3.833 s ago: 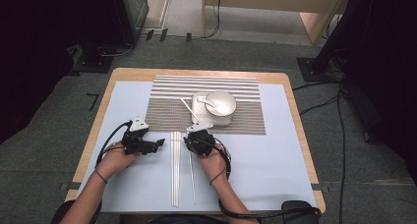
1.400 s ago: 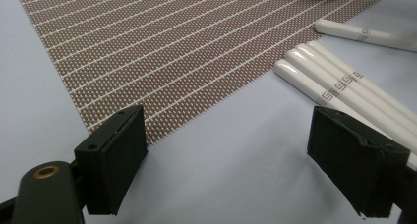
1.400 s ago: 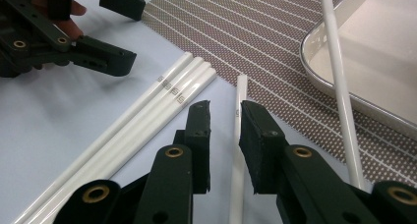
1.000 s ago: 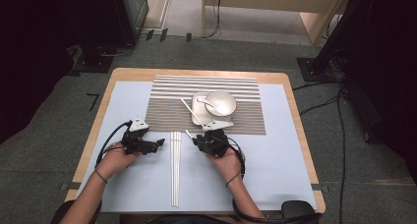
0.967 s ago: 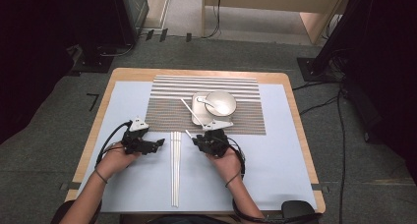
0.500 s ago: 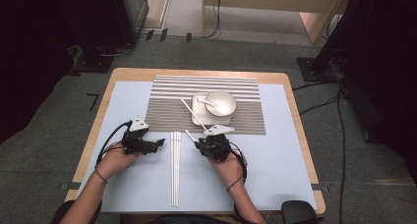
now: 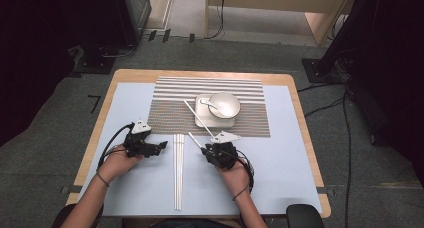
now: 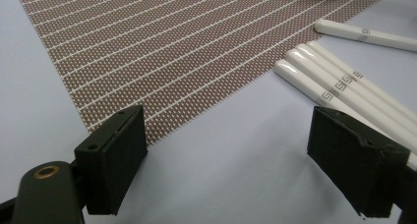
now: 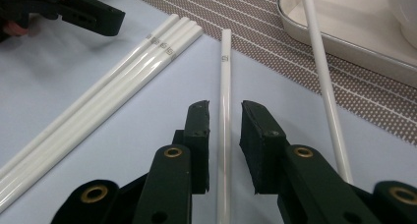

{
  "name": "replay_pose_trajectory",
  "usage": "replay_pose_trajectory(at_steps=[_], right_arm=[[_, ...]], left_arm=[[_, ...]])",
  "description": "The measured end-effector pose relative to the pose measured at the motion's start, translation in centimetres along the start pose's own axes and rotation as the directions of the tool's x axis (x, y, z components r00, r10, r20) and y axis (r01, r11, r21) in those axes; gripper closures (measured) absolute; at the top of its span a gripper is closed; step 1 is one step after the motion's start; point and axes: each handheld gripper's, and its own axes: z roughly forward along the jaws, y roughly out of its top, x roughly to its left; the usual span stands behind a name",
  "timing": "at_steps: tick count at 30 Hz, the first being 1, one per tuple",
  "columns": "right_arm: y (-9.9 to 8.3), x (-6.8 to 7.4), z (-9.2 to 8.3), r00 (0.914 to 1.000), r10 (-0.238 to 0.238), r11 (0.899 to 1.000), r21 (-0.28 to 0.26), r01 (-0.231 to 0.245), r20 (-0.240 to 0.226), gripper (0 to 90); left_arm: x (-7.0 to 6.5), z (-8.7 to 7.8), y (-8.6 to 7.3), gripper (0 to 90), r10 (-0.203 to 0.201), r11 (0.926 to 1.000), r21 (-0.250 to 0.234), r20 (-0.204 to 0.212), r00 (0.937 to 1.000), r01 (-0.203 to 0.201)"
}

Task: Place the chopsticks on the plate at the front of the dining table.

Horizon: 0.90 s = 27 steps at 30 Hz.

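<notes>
My right gripper (image 9: pixel 223 108) straddles a single white chopstick (image 9: pixel 225 62) that runs lengthwise between its jaws. A thin gap shows on each side of it, so the pads do not press. In the high view that chopstick (image 7: pixel 195 139) slants up-left from the right gripper (image 7: pixel 209 149). My left gripper (image 8: pixel 236 170) stands wide open over bare blue cloth, with nothing between its jaws. Three white chopsticks (image 7: pixel 177 178) lie side by side between the two hands, their ends (image 8: pixel 339 86) by the left gripper's right jaw.
A striped brown mat (image 7: pixel 170 113) carries a white tray (image 7: pixel 202 119) with a bowl (image 7: pixel 225 104) and spoon (image 7: pixel 210 104). Another chopstick (image 7: pixel 197 115) leans on the tray's rim (image 9: pixel 334 37). Blue cloth lies bare to the right of the right hand.
Since the earliest frame the right gripper has shifted a little right, and the single chopstick now slants ahead of it. Over the last second the right hand barely moved; the left stayed still.
</notes>
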Motion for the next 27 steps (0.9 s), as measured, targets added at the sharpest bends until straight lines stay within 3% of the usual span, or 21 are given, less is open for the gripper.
replay_pose_trajectory(at_steps=[14,27], right_arm=[[-0.9,0.0,-0.4,0.9999,0.002,1.0,0.003,-0.002,0.011,73.3],[-1.5,0.3,-0.3,0.9985,-0.039,0.999,-0.001,0.039,0.039,72.8]], left_arm=[[0.0,0.0,0.0,14.7,0.0,1.0,0.0,0.0,1.0,0.0],[0.0,0.0,0.0,14.7,0.001,1.0,0.001,0.0,1.0,-0.001]])
